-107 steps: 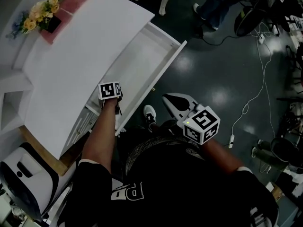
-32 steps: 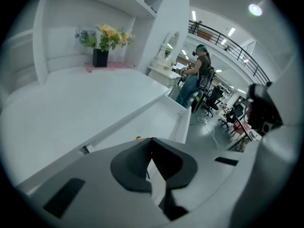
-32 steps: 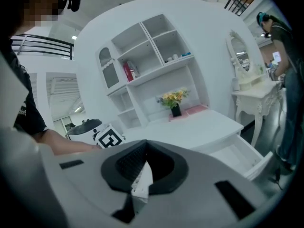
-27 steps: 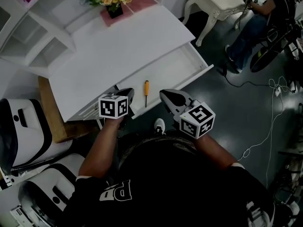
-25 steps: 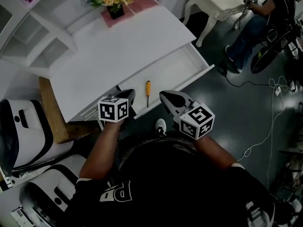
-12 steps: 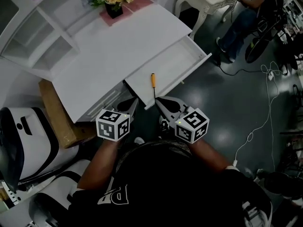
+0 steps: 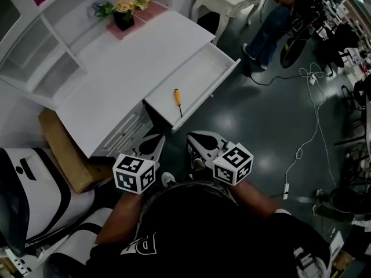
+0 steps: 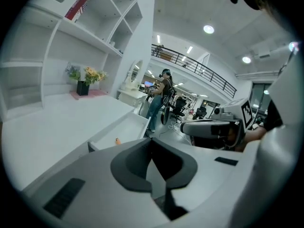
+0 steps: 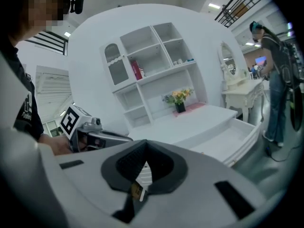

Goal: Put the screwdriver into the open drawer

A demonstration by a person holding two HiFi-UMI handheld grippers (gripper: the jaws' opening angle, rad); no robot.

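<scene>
The open drawer (image 7: 223, 77) is projecting from the white worktop (image 7: 116, 74) over dark floor (image 7: 261, 126). The floor beyond the drawer's front rim is standing open, with cables trailing farther right. The screwdriver (image 7: 177, 99) is lying inside the drawer near its left end, with its orange handle toward the worktop and its shaft pointing at the front rim.

The left claw (image 7: 156, 139) and right claw (image 7: 191, 136) are hovering side by side in front of the drawer's corner, touching nothing. Each claw is showing its jaws pressed together and gripping nothing.

Count: one screwdriver, one open drawer, two claws, and one flower pot (image 7: 123, 16) standing at the worktop's far edge.
</scene>
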